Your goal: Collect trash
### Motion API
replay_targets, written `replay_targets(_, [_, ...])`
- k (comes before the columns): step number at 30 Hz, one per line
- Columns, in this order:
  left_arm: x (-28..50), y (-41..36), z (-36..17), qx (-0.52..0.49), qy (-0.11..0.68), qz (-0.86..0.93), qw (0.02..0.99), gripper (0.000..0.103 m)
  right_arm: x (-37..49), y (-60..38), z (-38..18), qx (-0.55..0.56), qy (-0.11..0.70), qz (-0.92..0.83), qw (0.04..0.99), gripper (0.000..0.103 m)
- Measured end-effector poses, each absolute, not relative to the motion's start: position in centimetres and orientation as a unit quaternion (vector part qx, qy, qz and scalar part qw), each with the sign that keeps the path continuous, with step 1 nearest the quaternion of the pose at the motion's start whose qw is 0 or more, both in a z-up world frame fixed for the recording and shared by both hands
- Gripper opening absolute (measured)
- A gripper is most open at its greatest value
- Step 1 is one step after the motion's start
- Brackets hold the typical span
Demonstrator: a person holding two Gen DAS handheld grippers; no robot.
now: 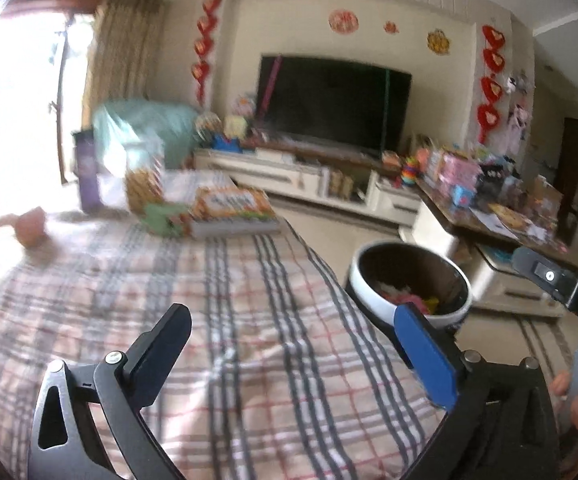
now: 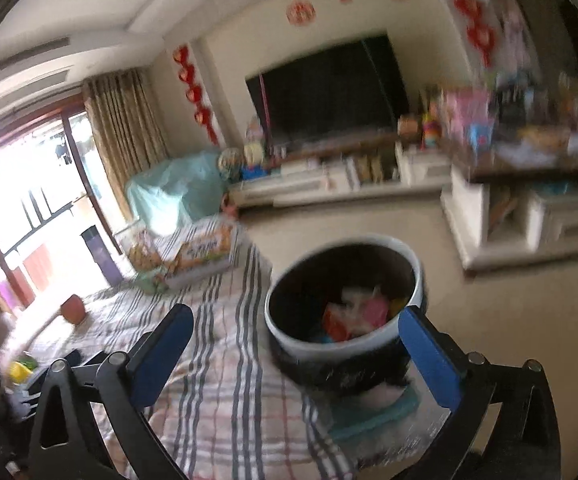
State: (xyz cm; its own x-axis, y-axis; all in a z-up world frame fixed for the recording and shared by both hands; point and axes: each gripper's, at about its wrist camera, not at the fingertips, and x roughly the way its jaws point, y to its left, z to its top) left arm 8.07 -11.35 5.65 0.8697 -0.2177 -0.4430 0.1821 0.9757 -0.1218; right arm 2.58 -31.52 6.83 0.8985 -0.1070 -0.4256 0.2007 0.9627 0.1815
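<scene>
Both the left gripper (image 1: 295,342) and right gripper (image 2: 295,342) gape wide, empty, near the trash bin (image 2: 345,300).

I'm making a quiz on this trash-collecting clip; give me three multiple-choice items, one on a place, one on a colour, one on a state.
1. Where does the trash bin stand?
A. on the floor beside the plaid-covered table
B. on top of the TV cabinet
C. on the plaid cloth

2. What colour are the pads on the right gripper?
A. red
B. blue
C. yellow

3. What state is the left gripper in?
A. shut on a wrapper
B. shut and empty
C. open and empty

Answers: 1 A, the bin sits below the table's edge on the floor; 2 B, both fingers show blue faces in the right wrist view; 3 C, its jaws stand wide apart with only cloth showing between them.
</scene>
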Motion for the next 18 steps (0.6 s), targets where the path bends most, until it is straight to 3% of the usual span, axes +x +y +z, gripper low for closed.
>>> replay_targets(18, [2.8, -12.2, 2.0, 0.000, 0.187, -0.027, 0.982, 0.102, 0.5, -28.7, 3.6, 0.062, 0.182, -0.096, 0.977, 0.103])
